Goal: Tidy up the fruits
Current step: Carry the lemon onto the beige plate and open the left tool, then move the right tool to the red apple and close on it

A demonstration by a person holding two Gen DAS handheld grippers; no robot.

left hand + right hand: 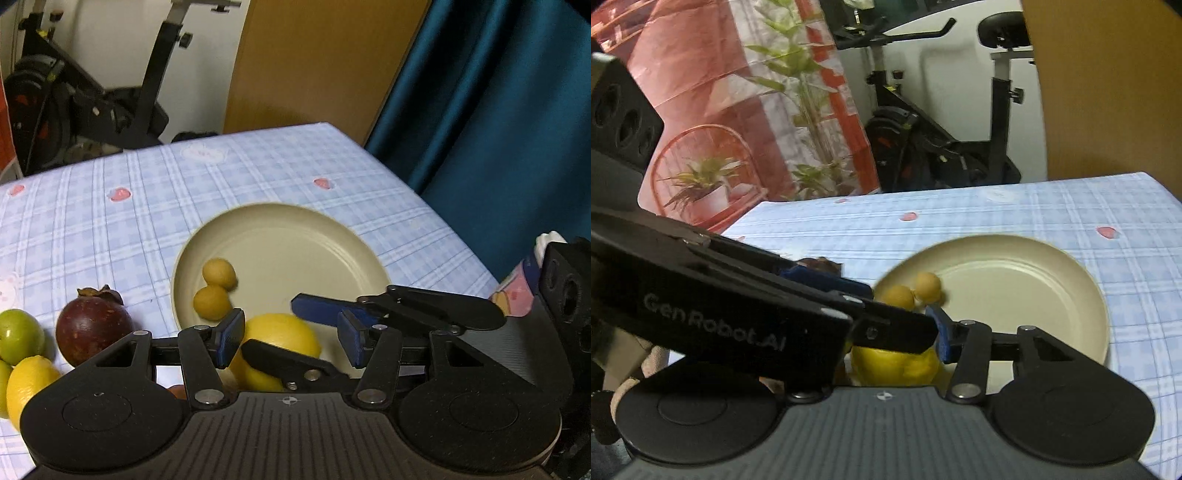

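Observation:
A yellow lemon (pixel 286 332) hangs at the near rim of the cream plate (pixel 295 247). My right gripper (pixel 271 328) reaches in from the right and is shut on it, one finger behind it and one across its front. My left gripper (pixel 291 325) straddles the same lemon. Its left pad (pixel 231 339) is against the peel, and a gap shows at its right pad (pixel 351 343), so it is open. In the right wrist view the lemon (pixel 894 363) sits against my right pad (pixel 941 332); the left gripper's finger (pixel 894 334) hides the other. Two small yellow fruits (pixel 218 288) lie in the plate (pixel 1015 291).
Left of the plate a dark purple mangosteen (pixel 92 328), a green fruit (pixel 20 336) and a second lemon (pixel 29 384) lie on the blue checked tablecloth (pixel 110 229). A blue curtain (pixel 498 129) hangs past the table's right edge. An exercise bike (pixel 942 140) stands behind.

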